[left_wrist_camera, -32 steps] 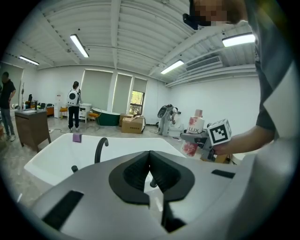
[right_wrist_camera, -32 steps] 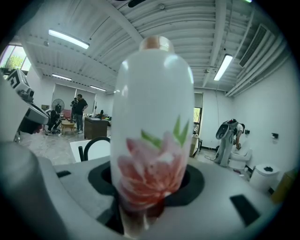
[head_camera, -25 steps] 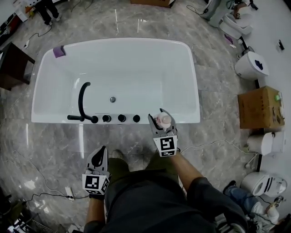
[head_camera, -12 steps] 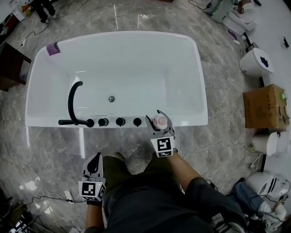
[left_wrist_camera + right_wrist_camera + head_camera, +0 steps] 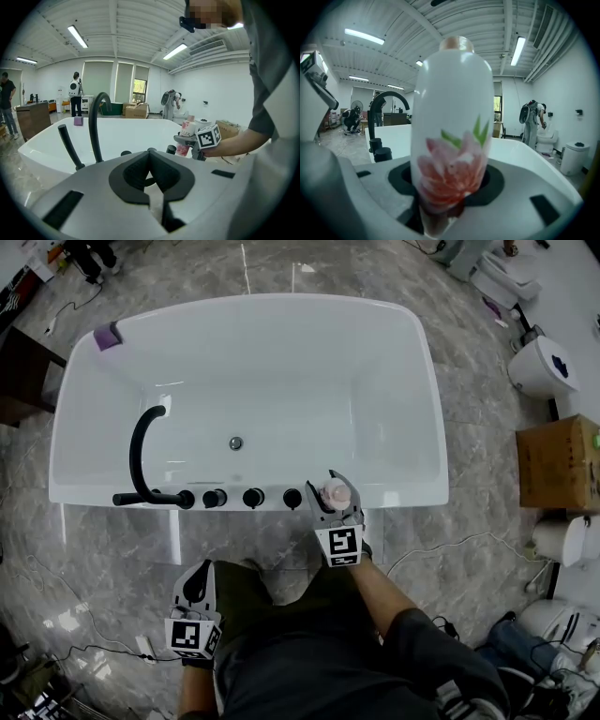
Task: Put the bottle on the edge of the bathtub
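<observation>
Bottle: a tall white plastic bottle with a pink flower print and a pale pink cap [image 5: 452,136], held upright over the near rim of the white freestanding bathtub [image 5: 412,495]; no view settles whether its base touches the rim.
Right fingers: the right gripper [image 5: 335,498] is clenched on the bottle's lower part, so most of the bottle stands above the grip.
Tipping risk: the rim looks narrow, rounded and glossy. If the bottle is released off-centre or tilted, it could topple into the basin or out onto the grey marble floor [image 5: 112,540].
Bumping risk: the row of round black knobs [image 5: 253,498] begins just left of the bottle, so a drift that way could knock the nearest one.
Room right: bare rim runs from the bottle to the tub's corner, which is the safer side.
Room left: beyond the knobs, the black arched faucet [image 5: 141,442] crowds the rim.
Far corner: a small purple block [image 5: 108,336] lies well apart from the bottle.
Left fingers: the left gripper [image 5: 197,576] hangs low by the person's leg, its fingers pressed together on nothing, away from the tub.
</observation>
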